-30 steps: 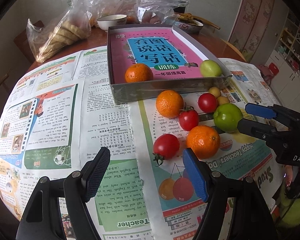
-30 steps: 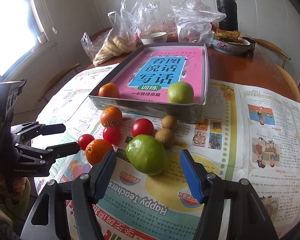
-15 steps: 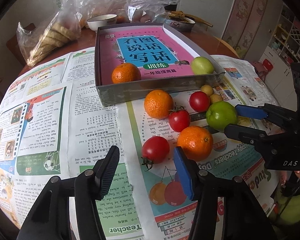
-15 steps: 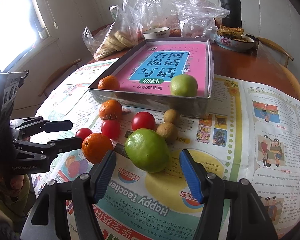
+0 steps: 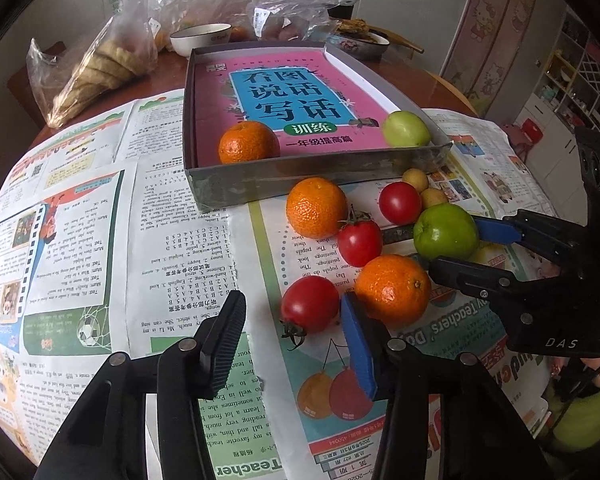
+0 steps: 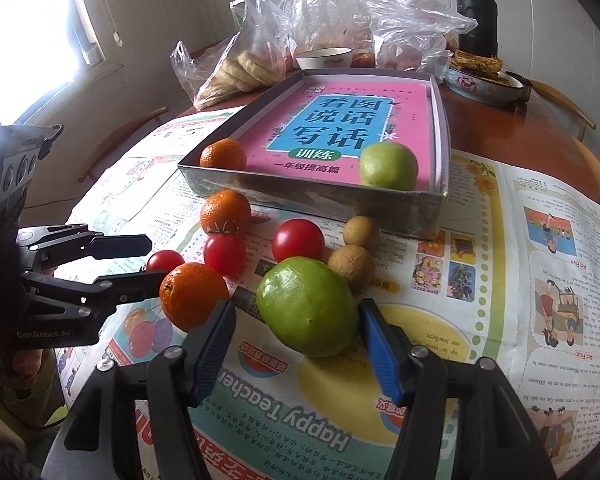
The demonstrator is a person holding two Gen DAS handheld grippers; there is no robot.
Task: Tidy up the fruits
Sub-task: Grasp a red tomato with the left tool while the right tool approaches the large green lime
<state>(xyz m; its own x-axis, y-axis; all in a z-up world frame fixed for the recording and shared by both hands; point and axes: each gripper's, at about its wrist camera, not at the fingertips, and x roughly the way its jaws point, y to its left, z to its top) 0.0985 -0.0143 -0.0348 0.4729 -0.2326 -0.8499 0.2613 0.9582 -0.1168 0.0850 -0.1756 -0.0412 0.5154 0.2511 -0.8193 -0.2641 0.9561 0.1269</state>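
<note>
Fruits lie clustered on the newspaper (image 5: 172, 240) by the near wall of the grey box (image 5: 308, 180), which holds one orange (image 5: 249, 142) and one pale green fruit (image 5: 406, 129). The right gripper (image 6: 296, 344), jaws open, has closed in on the large green fruit (image 6: 308, 306) and now straddles it. The left gripper (image 5: 292, 340), also open, has advanced toward a red tomato (image 5: 310, 304) beside the nearest orange (image 5: 392, 290).

Black flask (image 6: 477, 12), white bowl (image 6: 325, 57), bagged flatbreads (image 6: 244, 70), newspaper (image 6: 540, 240).
</note>
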